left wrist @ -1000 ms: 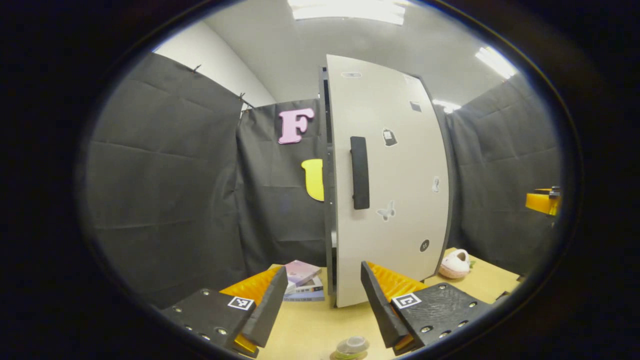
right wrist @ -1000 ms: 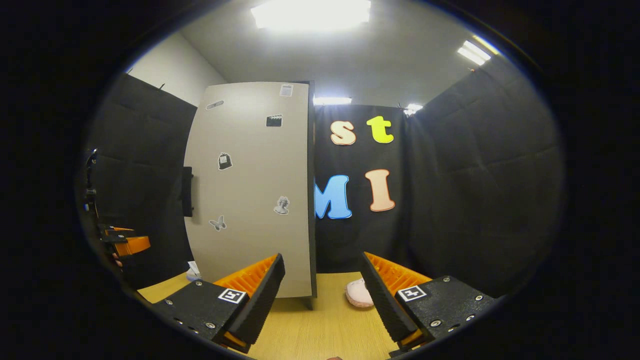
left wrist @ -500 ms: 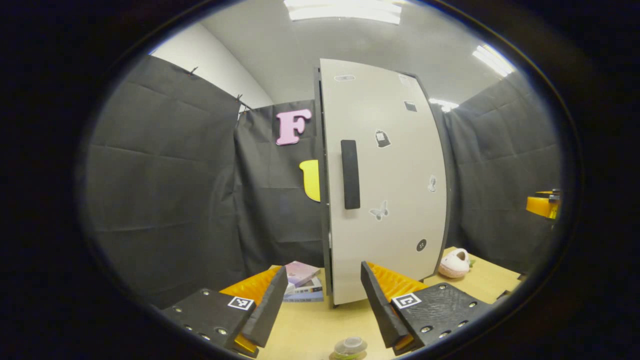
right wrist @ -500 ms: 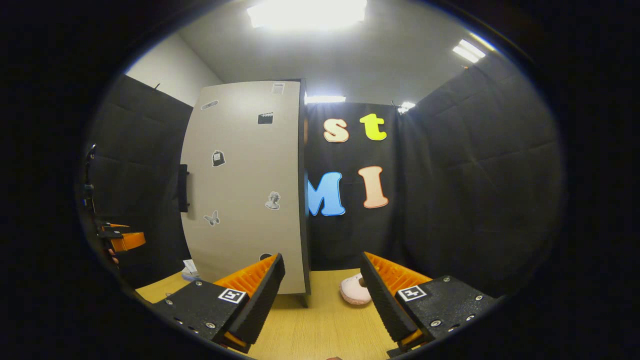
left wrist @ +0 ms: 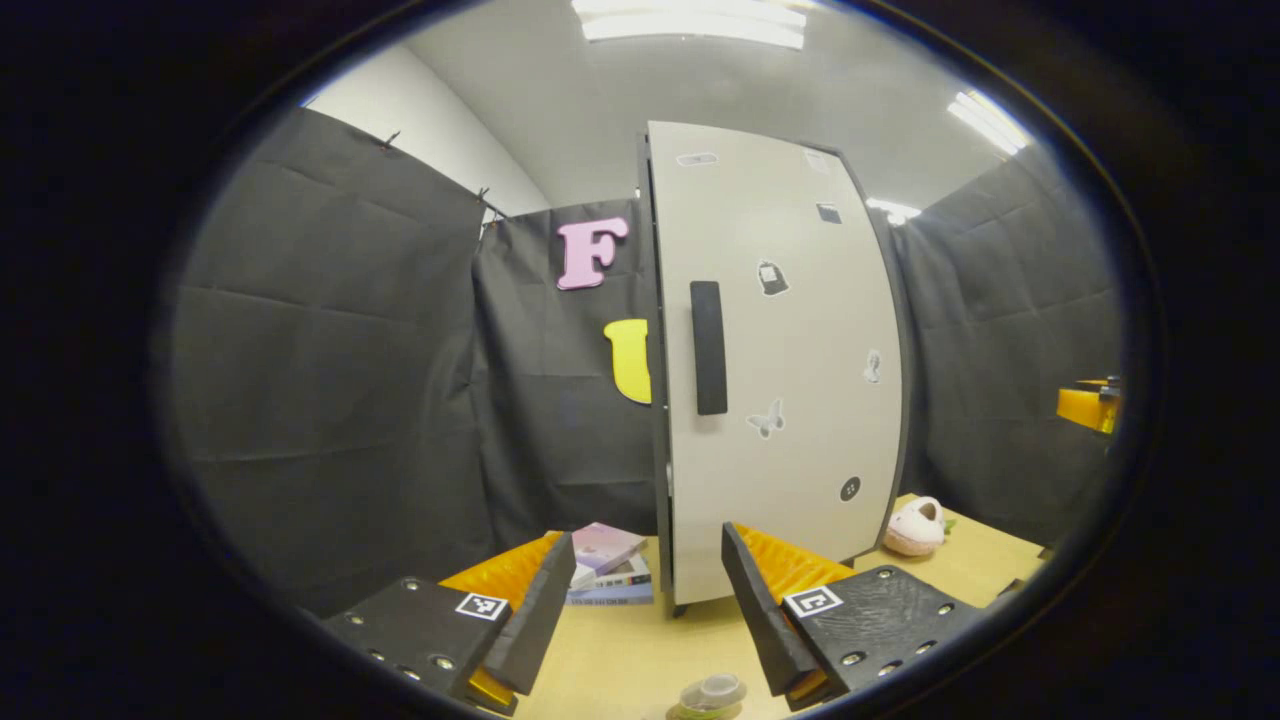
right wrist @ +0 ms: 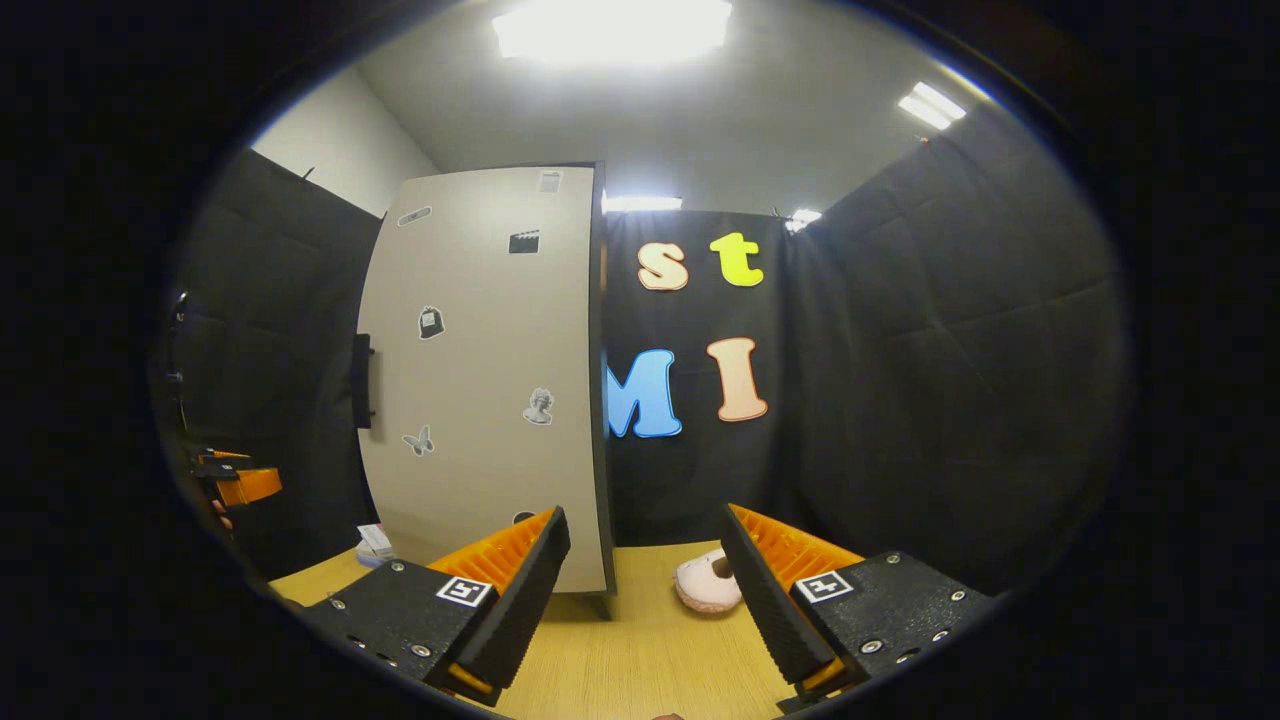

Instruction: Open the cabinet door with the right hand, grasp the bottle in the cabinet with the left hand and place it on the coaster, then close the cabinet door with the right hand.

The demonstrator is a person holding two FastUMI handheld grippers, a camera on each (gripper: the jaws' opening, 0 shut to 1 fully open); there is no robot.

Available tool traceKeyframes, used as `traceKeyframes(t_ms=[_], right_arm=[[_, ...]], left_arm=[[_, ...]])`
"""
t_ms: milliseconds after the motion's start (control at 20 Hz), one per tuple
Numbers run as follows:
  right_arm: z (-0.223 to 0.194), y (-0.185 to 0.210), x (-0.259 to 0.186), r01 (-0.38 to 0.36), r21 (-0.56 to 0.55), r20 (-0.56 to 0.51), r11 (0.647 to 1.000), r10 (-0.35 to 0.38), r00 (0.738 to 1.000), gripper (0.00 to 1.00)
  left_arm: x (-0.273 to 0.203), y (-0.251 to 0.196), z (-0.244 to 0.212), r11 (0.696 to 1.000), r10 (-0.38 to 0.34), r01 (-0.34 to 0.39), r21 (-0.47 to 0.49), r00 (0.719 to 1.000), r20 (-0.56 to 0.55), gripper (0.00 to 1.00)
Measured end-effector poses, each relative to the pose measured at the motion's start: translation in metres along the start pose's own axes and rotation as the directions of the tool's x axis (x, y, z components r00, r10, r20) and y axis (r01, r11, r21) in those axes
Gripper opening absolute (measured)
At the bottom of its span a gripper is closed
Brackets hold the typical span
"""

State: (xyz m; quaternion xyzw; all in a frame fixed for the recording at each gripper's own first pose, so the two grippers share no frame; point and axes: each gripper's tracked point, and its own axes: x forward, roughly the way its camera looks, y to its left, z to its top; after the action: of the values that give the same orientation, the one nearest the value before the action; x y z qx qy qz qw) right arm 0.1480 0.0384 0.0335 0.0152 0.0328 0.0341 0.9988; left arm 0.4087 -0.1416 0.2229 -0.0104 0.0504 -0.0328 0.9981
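Black against the shut cabinet door [right wrist: 480, 380], the upright handle [right wrist: 361, 380] lies ahead and left of our right tool [right wrist: 645, 590]; both tools gape empty, the left tool [left wrist: 645, 605] nearer it, the bottle presumably inside.

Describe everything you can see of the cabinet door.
The cabinet door is a tall, pale, smooth panel with dark edges, standing upright on the wooden table. It looks closed or nearly so. A black vertical handle sits near its left edge, and small stickers dot its face. Nothing touches it; both tongs are apart from it.
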Motion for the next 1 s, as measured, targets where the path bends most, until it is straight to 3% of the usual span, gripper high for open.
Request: traceKeyframes(t_ms=[50,150,200,300,450,500,600,650,1000], right_arm=[[-0.001,0.001,0.002,0.0,0.002,0.001,1.0,0.0,1.0,0.94],[-0.002,0.002,0.002,0.002,0.008,0.0,1.0,-0.002,1.0,0.94],[-0.003,0.005,0.0,-0.002,0.013,-0.003,1.0,0.002,1.0,0.94],[-0.002,0.005,-0.001,0.0,0.008,-0.003,1.0,0.0,1.0,0.94],[-0.001,0.004,0.0,0.001,0.008,0.009,1.0,-0.001,1.0,0.94],[-0.003,0.005,0.001,0.0,0.008,0.008,1.0,0.0,1.0,0.94],[-0.006,0.007,0.002,-0.002,0.007,0.0,1.0,0.002,1.0,0.94],[-0.005,0.008,0.002,-0.003,0.007,0.002,1.0,0.003,1.0,0.94],[-0.004,0.011,0.001,-0.002,0.003,0.008,1.0,0.002,1.0,0.94]], left_arm=[[0.001,0.001,0.0,1.0,0.001,-0.001,0.0,1.0,-0.002,0.8],[0.003,0.003,0.003,1.0,0.002,-0.002,0.008,1.0,0.003,0.84],[0.002,0.005,0.006,1.0,0.006,-0.006,0.017,1.0,0.011,0.8],[0.001,0.005,0.008,1.0,0.007,-0.007,0.029,1.0,0.019,0.89],[-0.002,0.005,0.012,0.999,0.003,-0.004,0.032,1.0,0.028,0.89],[-0.001,0.005,0.011,1.0,0.004,-0.004,0.03,1.0,0.031,0.8],[-0.001,0.005,0.008,1.0,0.003,-0.004,0.022,1.0,0.028,0.89],[-0.001,0.005,0.006,1.0,0.003,-0.003,0.021,1.0,0.025,0.84],[-0.001,0.01,0.007,1.0,0.011,-0.012,0.028,0.999,0.03,0.8]])
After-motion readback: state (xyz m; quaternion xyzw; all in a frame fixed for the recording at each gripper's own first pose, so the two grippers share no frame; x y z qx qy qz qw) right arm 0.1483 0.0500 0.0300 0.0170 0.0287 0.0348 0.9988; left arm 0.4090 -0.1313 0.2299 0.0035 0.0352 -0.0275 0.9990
